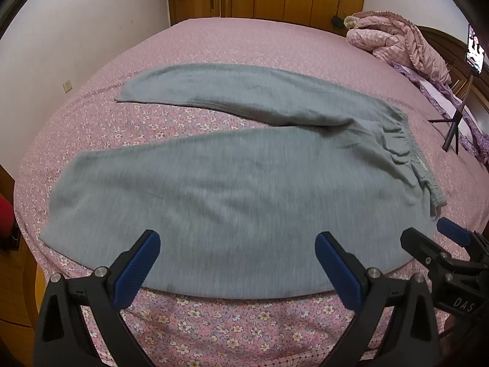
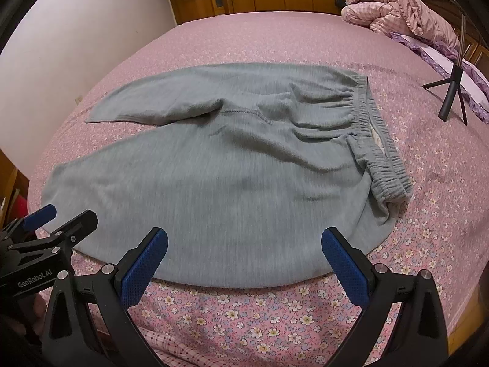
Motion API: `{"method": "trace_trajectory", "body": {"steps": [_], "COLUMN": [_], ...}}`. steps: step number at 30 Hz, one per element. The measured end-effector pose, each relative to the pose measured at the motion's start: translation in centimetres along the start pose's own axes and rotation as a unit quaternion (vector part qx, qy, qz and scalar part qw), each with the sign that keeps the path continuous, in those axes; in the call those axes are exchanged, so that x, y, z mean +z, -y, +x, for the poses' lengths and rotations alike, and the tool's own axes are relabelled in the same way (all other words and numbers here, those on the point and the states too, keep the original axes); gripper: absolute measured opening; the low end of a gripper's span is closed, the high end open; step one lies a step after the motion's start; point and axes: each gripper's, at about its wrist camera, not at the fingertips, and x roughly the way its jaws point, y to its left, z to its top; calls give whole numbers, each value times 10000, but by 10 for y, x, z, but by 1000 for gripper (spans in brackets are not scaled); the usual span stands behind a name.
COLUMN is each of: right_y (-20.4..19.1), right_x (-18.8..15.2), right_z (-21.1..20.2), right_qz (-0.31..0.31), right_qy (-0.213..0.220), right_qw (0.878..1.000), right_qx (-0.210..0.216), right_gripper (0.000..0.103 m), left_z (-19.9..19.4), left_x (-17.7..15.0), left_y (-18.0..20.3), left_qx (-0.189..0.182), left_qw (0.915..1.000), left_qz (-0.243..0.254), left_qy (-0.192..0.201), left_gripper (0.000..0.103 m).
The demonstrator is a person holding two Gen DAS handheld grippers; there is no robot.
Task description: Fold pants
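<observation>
Grey-green pants point(image 1: 232, 177) lie spread flat on the bed, legs apart and pointing left, elastic waistband point(image 1: 409, 150) at the right. My left gripper point(image 1: 237, 244) is open and empty, hovering over the near leg's front edge. My right gripper point(image 2: 244, 241) is open and empty too, over the near edge closer to the waistband point(image 2: 379, 143). The pants also show in the right wrist view point(image 2: 214, 180). Each gripper appears in the other's view: the right gripper point(image 1: 434, 238) and the left gripper point(image 2: 61, 217).
The bed has a pink floral sheet point(image 1: 232, 321). A pink quilt point(image 1: 397, 39) is bunched at the far right by the headboard. A black tripod point(image 2: 452, 94) with a phone point(image 1: 475, 49) stands on the bed at right. White wall at left, wooden wardrobes behind.
</observation>
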Motion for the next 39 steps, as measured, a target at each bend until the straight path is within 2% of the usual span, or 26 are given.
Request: {"method": "trace_trajectory", "body": {"steps": [39], "right_y": [2], "right_x": [-2], "right_z": [6], "right_qz": [52], "right_qy": [-74], "right_qw": [10000], "right_qx": [4], "right_gripper": [103], "left_z": [2], "left_x": [1], "left_y": [-7], "left_qx": [-12], "left_qw": [10000], "left_qz": [-55], "left_qy": [-70], "left_gripper": [103]}}
